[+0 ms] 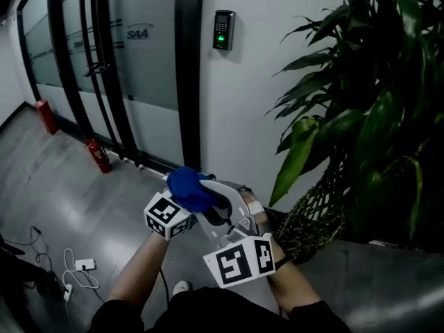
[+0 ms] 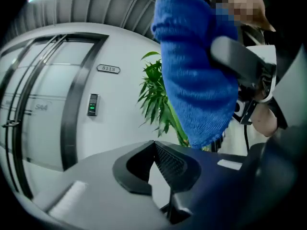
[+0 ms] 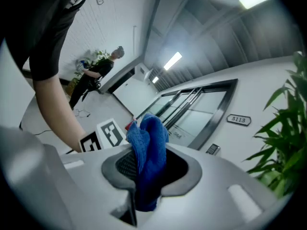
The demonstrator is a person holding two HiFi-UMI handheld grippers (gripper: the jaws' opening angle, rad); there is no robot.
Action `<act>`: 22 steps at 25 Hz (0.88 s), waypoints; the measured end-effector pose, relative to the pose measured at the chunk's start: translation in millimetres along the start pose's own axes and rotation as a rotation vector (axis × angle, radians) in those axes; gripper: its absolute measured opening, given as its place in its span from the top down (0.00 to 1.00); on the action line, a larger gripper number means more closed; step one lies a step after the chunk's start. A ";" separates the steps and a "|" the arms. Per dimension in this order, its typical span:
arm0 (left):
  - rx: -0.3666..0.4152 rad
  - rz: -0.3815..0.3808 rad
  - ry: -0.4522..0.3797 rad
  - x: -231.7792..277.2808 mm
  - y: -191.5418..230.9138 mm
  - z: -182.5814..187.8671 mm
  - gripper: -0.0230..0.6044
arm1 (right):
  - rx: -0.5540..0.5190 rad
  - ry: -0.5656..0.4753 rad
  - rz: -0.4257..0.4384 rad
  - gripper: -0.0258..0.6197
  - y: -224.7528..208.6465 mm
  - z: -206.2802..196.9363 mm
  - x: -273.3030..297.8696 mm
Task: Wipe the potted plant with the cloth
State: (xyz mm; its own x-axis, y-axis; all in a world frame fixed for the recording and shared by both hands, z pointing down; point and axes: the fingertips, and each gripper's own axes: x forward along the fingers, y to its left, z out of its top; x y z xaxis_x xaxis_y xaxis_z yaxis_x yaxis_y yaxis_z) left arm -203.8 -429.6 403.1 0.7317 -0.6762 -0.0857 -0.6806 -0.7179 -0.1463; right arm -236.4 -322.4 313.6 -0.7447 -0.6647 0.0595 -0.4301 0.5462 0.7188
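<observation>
Inspecting the right hand-held gripper (image 3: 146, 169) found its jaws clamped on a bunched blue cloth (image 3: 149, 147), with a fold standing above the pads and a tail hanging below. The left hand-held gripper (image 2: 154, 147) had its jaws brought together at the tips with nothing between them. It was held just beside the cloth.

The potted plant (image 1: 374, 109) stood to the person's right against the white wall (image 1: 236, 109), well apart from both tools. No leaf was in contact with the cloth, so wiping was judged not yet begun.

Recommended practice for the step: bring the cloth to one broad leaf at a time. Draw it along the blade from stem towards tip under light pressure. The empty tool might steady the leaf from beneath, so the stalk does not bend or tear. The loose fold should meet the leaf rather than the hard jaw.

Legible markings: "SAA" on the frosted glass door (image 1: 139, 32), and a room plate (image 3: 238, 120) reading "5113". An access keypad (image 1: 223, 30) showed a green light; no text on it could be read.
</observation>
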 end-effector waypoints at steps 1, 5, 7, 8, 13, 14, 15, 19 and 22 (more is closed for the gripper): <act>0.001 -0.058 -0.008 17.1 -6.5 0.5 0.95 | 0.028 0.009 -0.025 0.81 -10.0 -1.0 -1.2; -0.008 -0.267 -0.042 74.6 -27.2 7.7 0.95 | 0.074 0.091 -0.139 0.81 -50.2 -9.4 -1.7; -0.008 -0.356 -0.067 96.2 -34.5 16.8 0.95 | 0.064 0.134 -0.197 0.81 -67.1 -10.5 0.8; -0.004 -0.401 -0.082 105.9 -39.5 23.4 0.95 | 0.061 0.153 -0.225 0.81 -74.4 -9.5 1.3; -0.012 -0.629 -0.155 137.9 -77.4 54.1 0.95 | 0.017 0.258 -0.389 0.81 -105.9 -3.4 -9.2; -0.019 -0.674 -0.165 141.7 -87.6 57.6 0.95 | 0.004 0.287 -0.432 0.81 -112.5 -2.0 -15.7; -0.025 -0.717 -0.175 145.8 -97.5 61.1 0.95 | -0.012 0.310 -0.474 0.81 -119.9 0.7 -23.0; -0.041 -0.786 -0.188 159.0 -109.2 71.3 0.95 | -0.104 0.343 -0.603 0.81 -149.8 19.3 -46.4; -0.052 -0.817 -0.180 164.5 -117.7 82.3 0.93 | -0.118 0.419 -0.707 0.81 -170.8 17.7 -77.0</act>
State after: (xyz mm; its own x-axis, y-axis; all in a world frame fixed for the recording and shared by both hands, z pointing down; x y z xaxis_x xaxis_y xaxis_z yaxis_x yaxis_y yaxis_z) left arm -0.3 -442.7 325.1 0.9872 0.0940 -0.1287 0.0691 -0.9802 -0.1854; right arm -114.7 -355.5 174.0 -0.0570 -0.9786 -0.1977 -0.6517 -0.1136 0.7499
